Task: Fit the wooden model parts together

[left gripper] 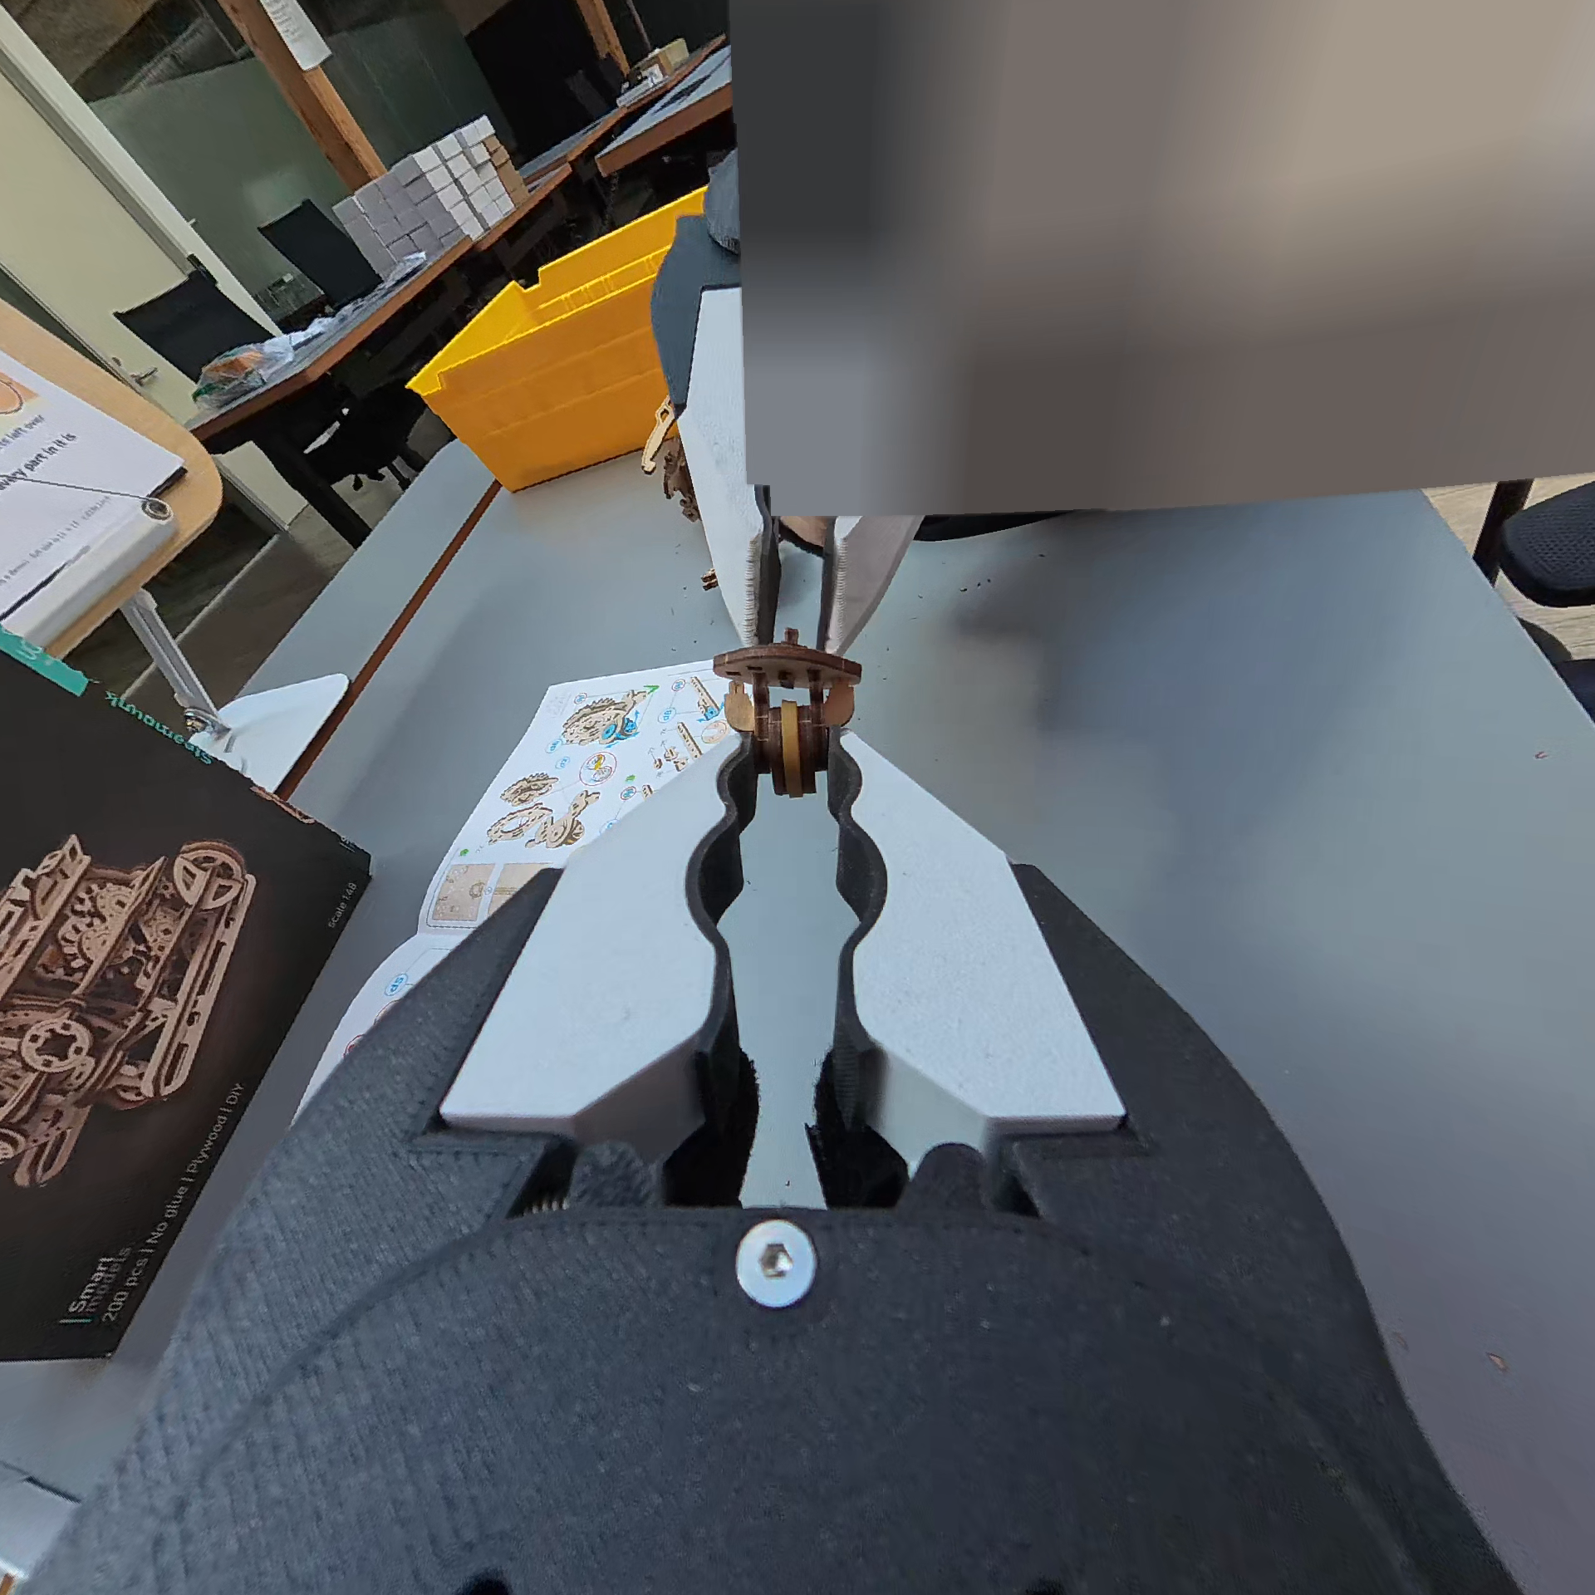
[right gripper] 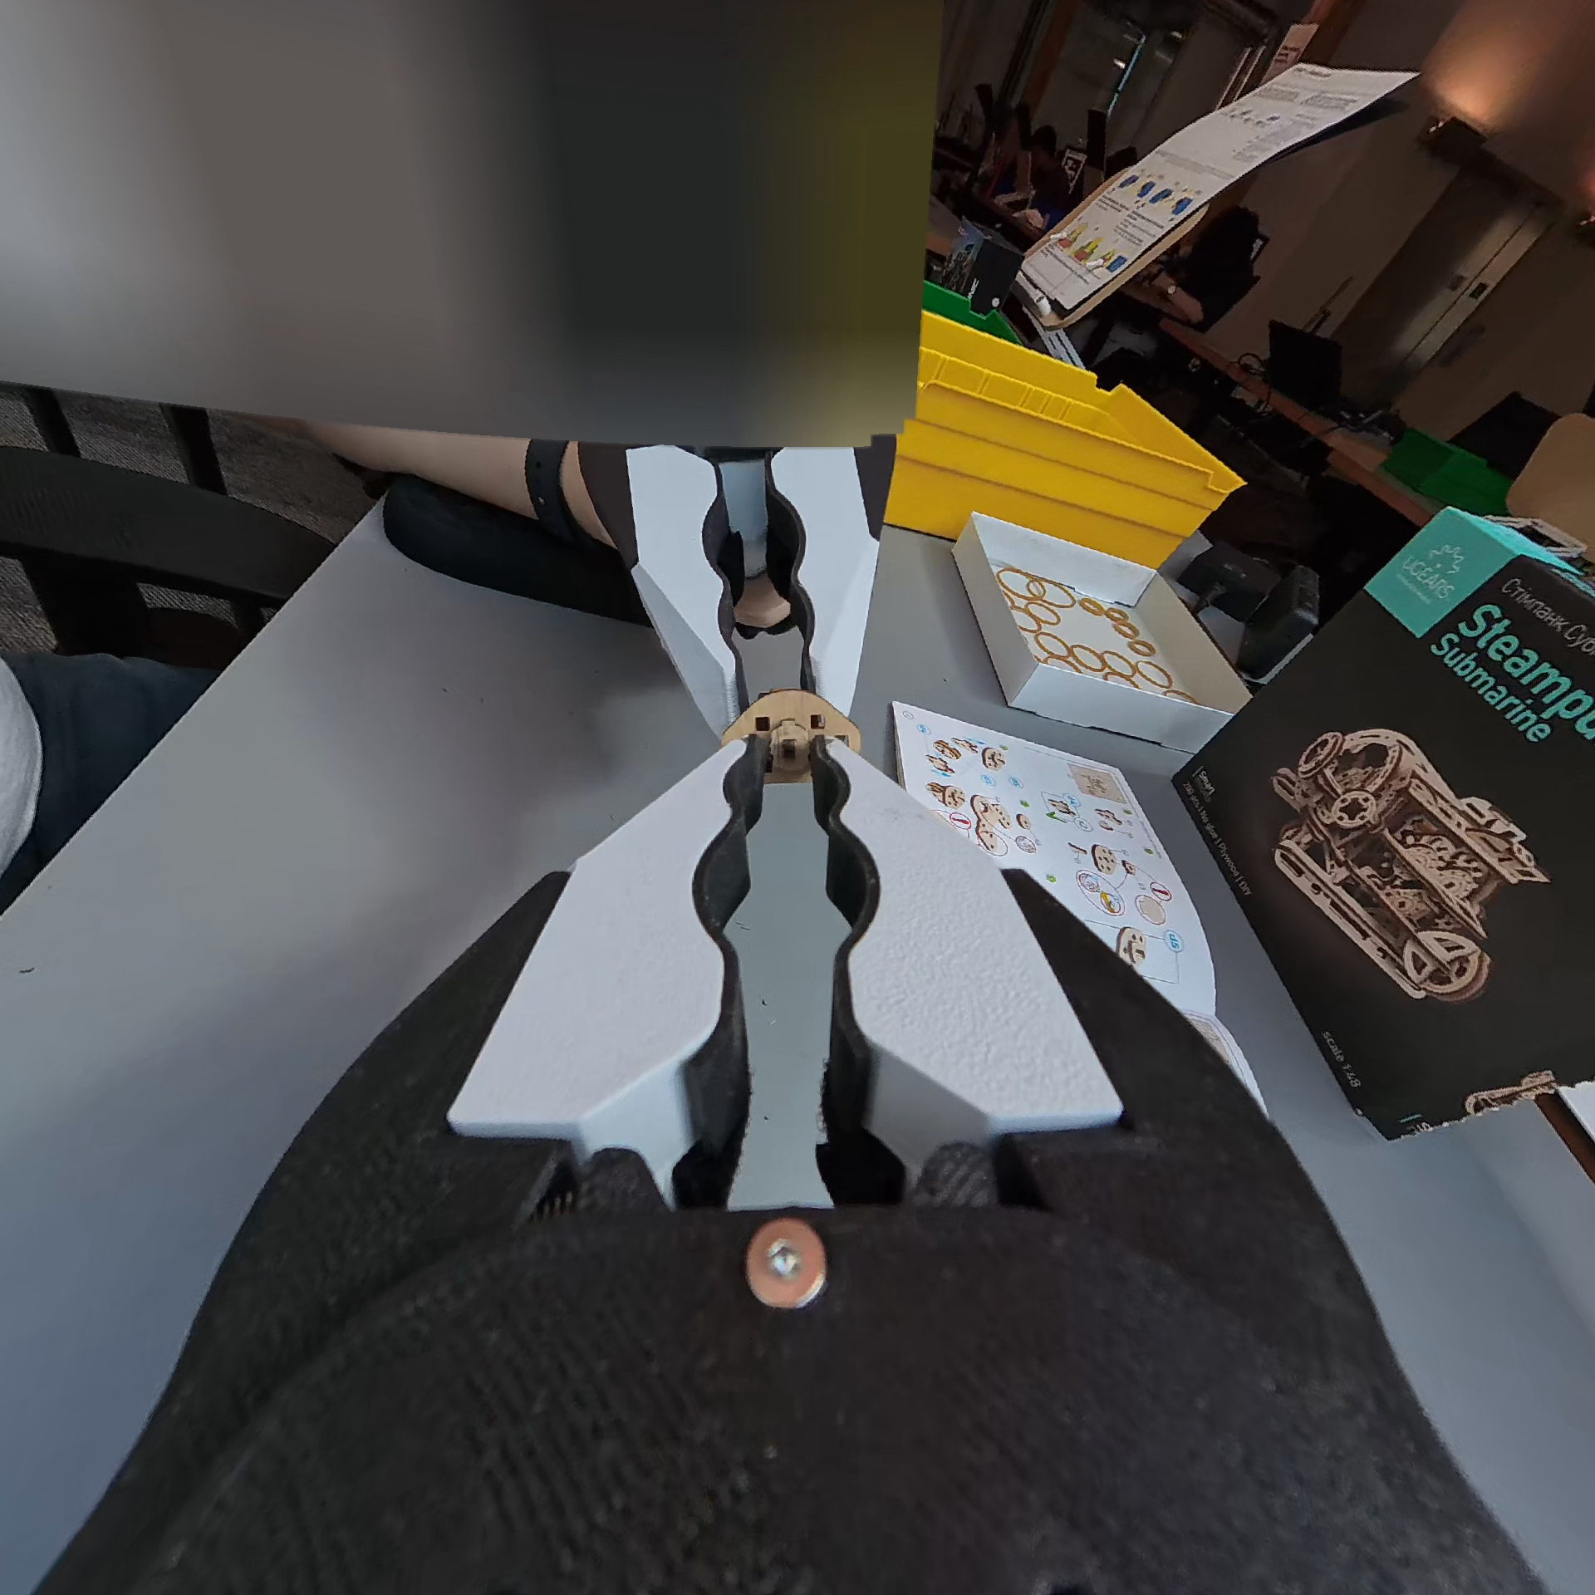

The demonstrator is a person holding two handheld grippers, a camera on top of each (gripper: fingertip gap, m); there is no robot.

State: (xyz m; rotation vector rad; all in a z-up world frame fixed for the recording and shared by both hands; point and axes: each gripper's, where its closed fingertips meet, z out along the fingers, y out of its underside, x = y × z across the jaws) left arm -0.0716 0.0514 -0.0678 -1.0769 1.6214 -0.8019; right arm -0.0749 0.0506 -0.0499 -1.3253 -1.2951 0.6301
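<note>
In the left wrist view my left gripper (left gripper: 790, 753) is shut on a small wooden sub-assembly (left gripper: 787, 734): stacked discs under a flat oval plate (left gripper: 785, 669). My right gripper (left gripper: 792, 634) comes from the opposite side, its tips touching a small peg on the plate's top. In the right wrist view my right gripper (right gripper: 787, 758) is shut on that wooden peg (right gripper: 787, 744) at the oval plate (right gripper: 833, 727). The left gripper (right gripper: 772, 690) faces it, holding the plate's far side. Both hold the piece above the grey table (left gripper: 1208, 777).
A yellow bin (left gripper: 561, 371) stands at the table's far edge. An instruction sheet (right gripper: 1062, 846) and a dark model box (right gripper: 1424, 846) lie beside the work. A white tray of wooden rings (right gripper: 1096, 639) sits near the bin. A part-built wooden model (left gripper: 665, 457) stands behind the right gripper. The tips of both grippers are at nearly the same place.
</note>
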